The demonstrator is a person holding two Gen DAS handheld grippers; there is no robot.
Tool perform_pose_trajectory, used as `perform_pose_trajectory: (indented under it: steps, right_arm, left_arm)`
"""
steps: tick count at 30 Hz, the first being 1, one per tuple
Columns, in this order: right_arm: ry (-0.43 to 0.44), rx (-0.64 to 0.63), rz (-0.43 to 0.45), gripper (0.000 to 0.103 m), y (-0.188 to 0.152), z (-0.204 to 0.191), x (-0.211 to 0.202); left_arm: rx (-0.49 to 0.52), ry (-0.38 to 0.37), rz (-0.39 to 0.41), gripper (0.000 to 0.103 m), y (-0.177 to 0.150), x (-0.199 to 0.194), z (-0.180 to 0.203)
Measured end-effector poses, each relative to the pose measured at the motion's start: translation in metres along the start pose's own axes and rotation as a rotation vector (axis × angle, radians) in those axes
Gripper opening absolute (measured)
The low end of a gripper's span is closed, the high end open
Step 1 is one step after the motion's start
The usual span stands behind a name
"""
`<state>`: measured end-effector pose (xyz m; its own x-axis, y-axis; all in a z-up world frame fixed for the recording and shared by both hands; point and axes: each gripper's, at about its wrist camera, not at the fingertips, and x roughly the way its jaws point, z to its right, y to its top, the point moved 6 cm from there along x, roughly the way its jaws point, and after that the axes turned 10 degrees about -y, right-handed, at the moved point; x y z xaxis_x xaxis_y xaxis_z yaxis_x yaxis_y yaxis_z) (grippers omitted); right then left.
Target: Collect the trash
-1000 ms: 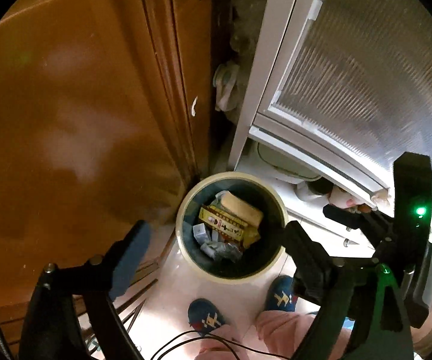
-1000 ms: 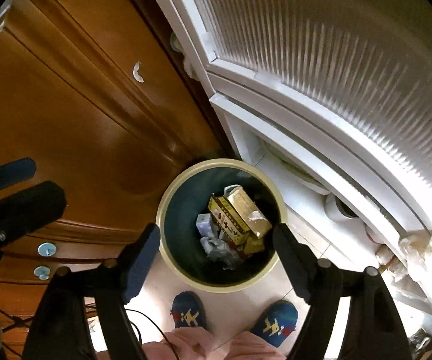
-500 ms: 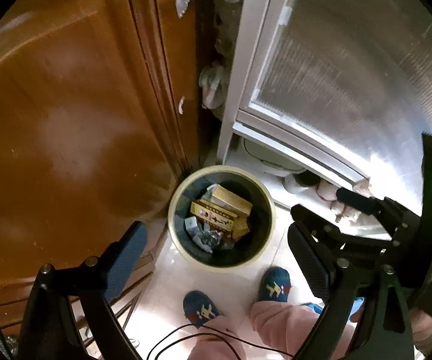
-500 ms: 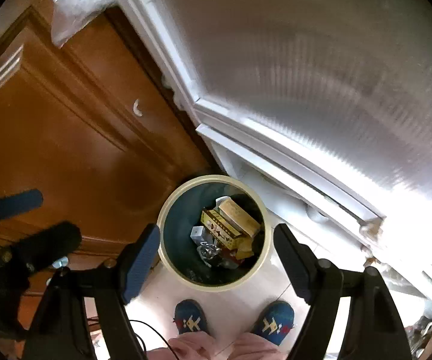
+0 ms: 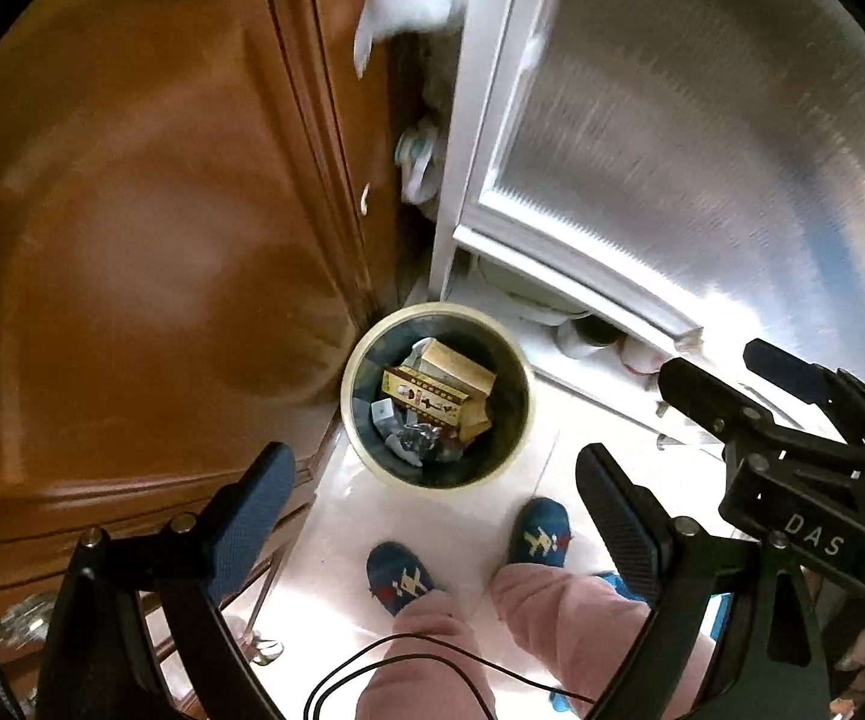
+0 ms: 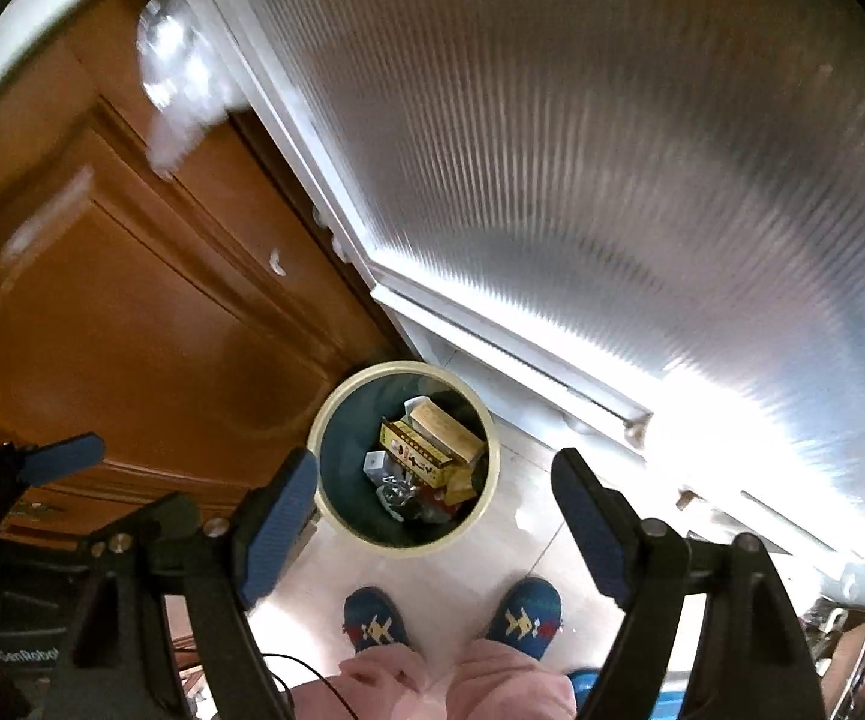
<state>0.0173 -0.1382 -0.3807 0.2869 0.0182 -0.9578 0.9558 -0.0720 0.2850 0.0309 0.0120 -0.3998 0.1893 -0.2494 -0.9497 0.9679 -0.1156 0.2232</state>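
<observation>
Both tongs wide and empty — left tongs, right tongs — high above the bin. Best lowered straight onto the yellow box, clear of the rim.

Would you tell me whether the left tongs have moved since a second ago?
Yes. The left tongs have risen away from the bin; it looks smaller.

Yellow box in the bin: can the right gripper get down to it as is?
Probably yes: the right gripper is open above the bin, and the yellow box lies uncovered on top, with nothing between them.
</observation>
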Motion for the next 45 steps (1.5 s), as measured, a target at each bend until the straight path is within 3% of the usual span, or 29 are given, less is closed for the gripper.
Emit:
perform_pose_trajectory:
  steps: [11, 22, 29, 39, 45]
  right_arm:
    - [0.032, -0.027, 0.087, 0.081, 0.034, 0.0, -0.137]
    - [0.062, -0.011, 0.203, 0.081, 0.078, 0.005, -0.239]
    - [0.096, 0.027, 0.279, 0.081, 0.099, 0.007, -0.295]
    - [0.078, 0.019, 0.436, 0.081, 0.124, 0.001, -0.364]
    - [0.051, 0.017, 0.508, 0.081, 0.13, -0.002, -0.388]
  left_arm:
    - [0.028, -0.008, 0.105, 0.094, 0.021, -0.134, 0.032]
    - [0.049, -0.021, 0.237, 0.094, 0.058, -0.238, 0.058]
    - [0.079, 0.049, 0.33, 0.094, 0.08, -0.293, 0.07]
    - [0.112, 0.086, 0.488, 0.094, 0.106, -0.358, 0.088]
    - [0.12, 0.115, 0.549, 0.094, 0.106, -0.373, 0.098]
